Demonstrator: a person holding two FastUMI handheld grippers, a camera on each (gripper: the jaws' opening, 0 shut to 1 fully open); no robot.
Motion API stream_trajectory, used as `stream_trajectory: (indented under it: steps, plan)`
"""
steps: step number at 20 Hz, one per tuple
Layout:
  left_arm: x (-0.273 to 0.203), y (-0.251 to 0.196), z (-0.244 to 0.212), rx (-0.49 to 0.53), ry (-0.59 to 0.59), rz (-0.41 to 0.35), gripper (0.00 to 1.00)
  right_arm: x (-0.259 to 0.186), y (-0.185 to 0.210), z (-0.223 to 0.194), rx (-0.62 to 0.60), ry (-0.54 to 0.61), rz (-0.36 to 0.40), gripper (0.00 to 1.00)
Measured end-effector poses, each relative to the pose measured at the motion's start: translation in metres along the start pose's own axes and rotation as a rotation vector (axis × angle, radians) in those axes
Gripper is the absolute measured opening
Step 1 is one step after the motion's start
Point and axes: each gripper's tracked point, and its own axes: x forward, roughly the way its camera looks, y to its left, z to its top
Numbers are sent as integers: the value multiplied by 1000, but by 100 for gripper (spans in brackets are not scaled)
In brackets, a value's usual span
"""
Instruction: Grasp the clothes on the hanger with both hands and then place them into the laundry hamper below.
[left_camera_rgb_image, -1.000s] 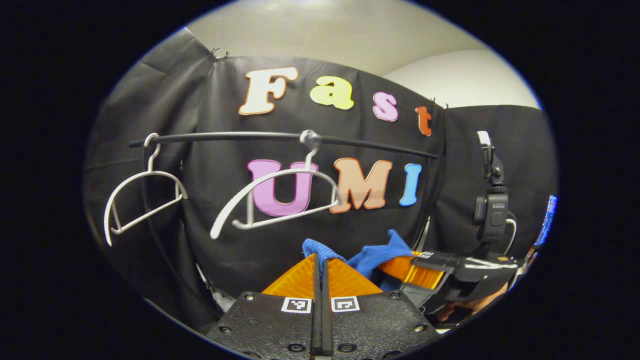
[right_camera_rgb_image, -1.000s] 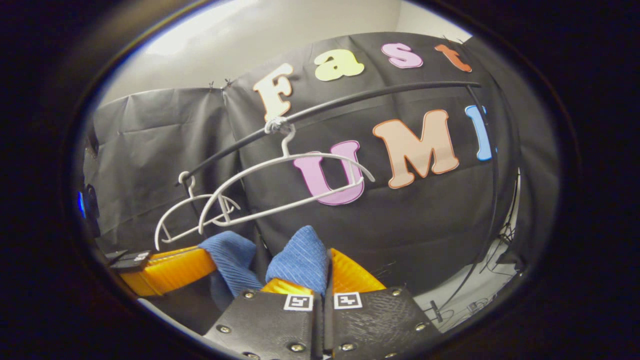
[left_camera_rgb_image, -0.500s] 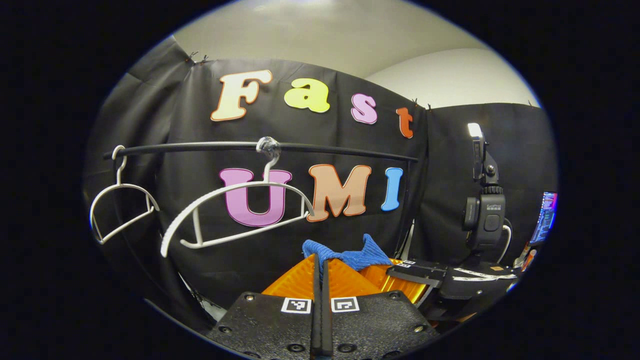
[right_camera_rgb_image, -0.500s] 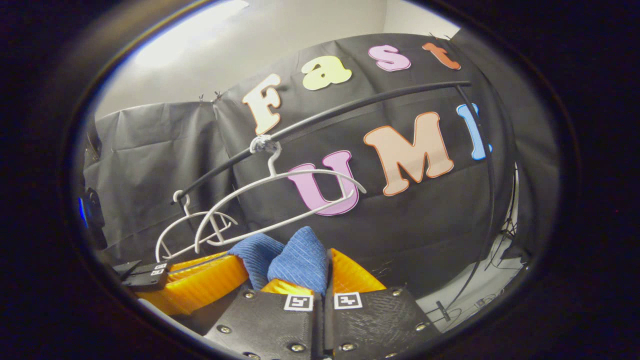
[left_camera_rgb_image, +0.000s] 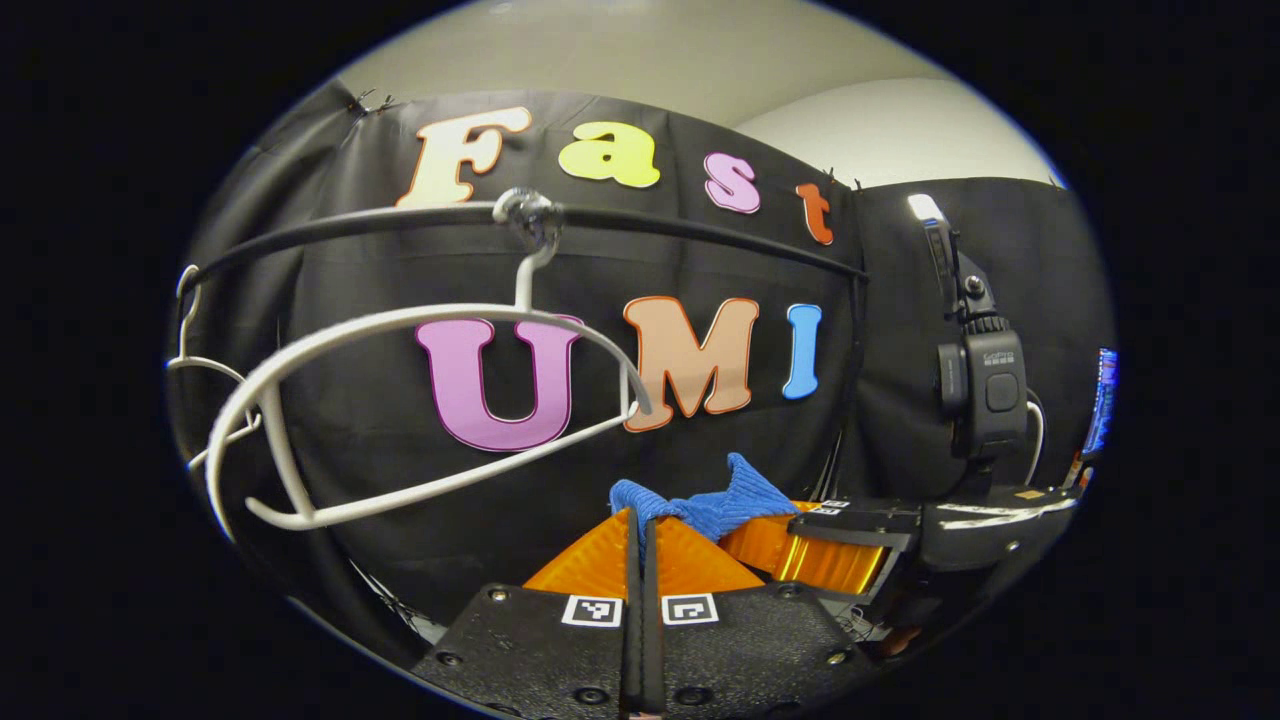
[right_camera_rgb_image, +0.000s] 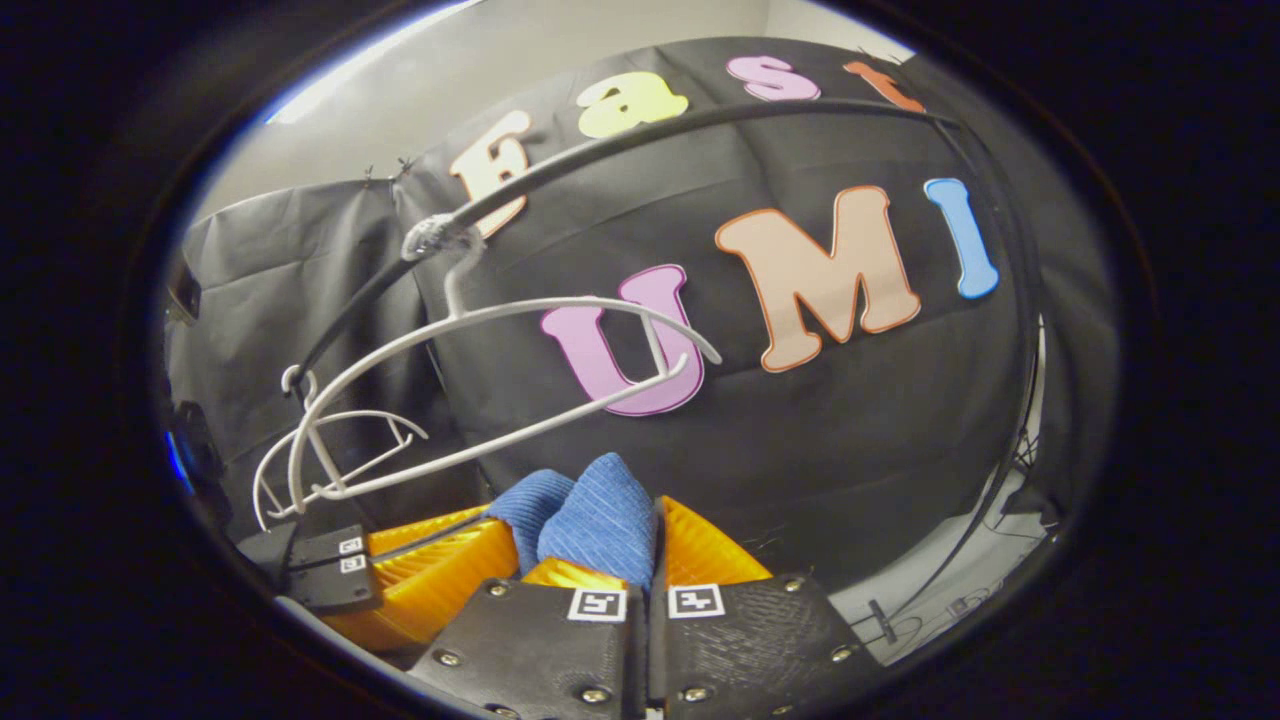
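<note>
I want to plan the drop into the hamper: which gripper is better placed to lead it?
Neither clearly. The left gripper and the right gripper are both shut on the blue garment, side by side below the bare hanger.

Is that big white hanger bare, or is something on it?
Bare: the white hanger hangs empty; the blue cloth sits pinched in both jaws below.
</note>
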Motion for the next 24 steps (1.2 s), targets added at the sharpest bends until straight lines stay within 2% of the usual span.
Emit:
stream_trajectory:
  steps: [2,3,4,10,13,19,24]
  plan:
    - [11,5,-17,-3,25,7,0,19,-14,-7,39,12,-10,1]
    - [21,10,-28,0,46,10,0,27,-21,-16,48,28,-19,6]
    - [28,15,-39,3,62,15,0,34,-28,-26,45,51,-28,1]
    - [55,31,-121,-22,223,23,0,65,-59,-108,46,200,-79,1]
    - [68,40,-165,-27,326,36,1,75,-73,-151,71,284,-97,1]
    - [73,39,-213,-17,411,9,1,81,-98,-199,91,371,-159,1]
    - [74,54,-258,-26,496,19,1,89,-120,-248,88,465,-194,1]
